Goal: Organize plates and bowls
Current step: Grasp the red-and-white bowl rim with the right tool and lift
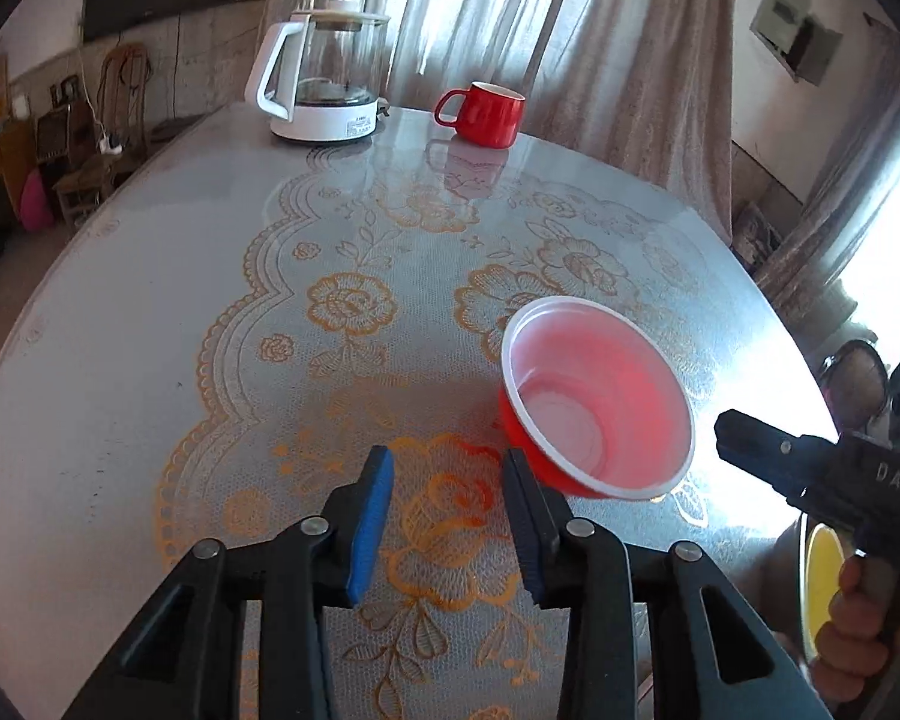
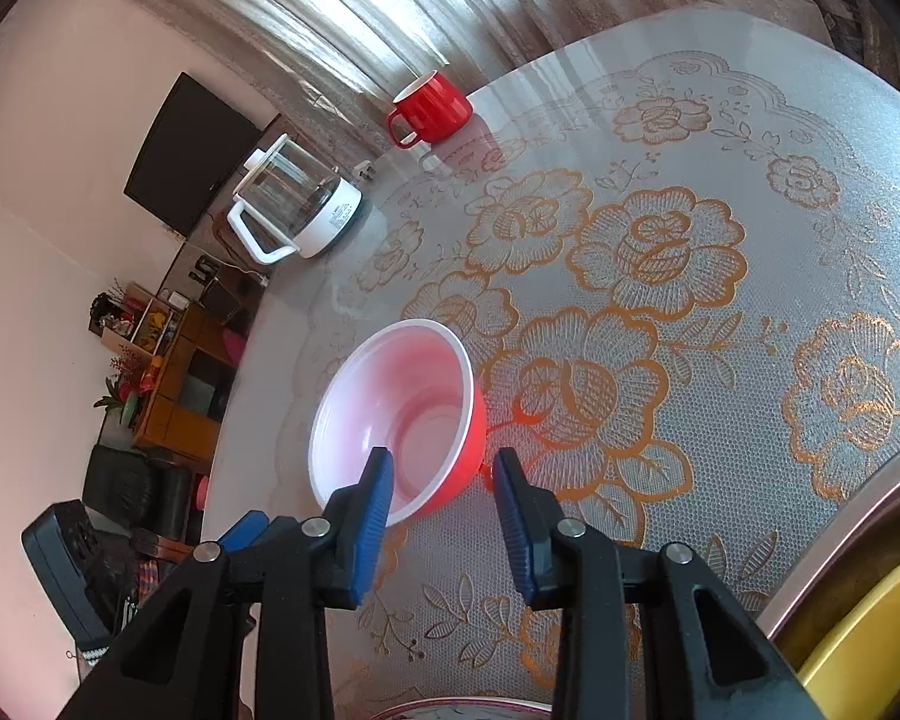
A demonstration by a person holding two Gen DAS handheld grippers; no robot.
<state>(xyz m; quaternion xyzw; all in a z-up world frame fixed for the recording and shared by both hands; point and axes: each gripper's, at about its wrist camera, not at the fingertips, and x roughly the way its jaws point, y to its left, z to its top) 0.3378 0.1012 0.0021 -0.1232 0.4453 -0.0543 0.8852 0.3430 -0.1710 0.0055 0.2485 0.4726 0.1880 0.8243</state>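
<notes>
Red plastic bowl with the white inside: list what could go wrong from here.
1. The red plastic bowl with the white inside sits tilted on the glossy lace-patterned table cover; a nudge might send it sliding or rolling.
2. The right claw is open with only its left finger over the rim, so closing now may pinch one thin wall and flip it.
3. The left claw is open right beside the bowl and could bump it.
</notes>
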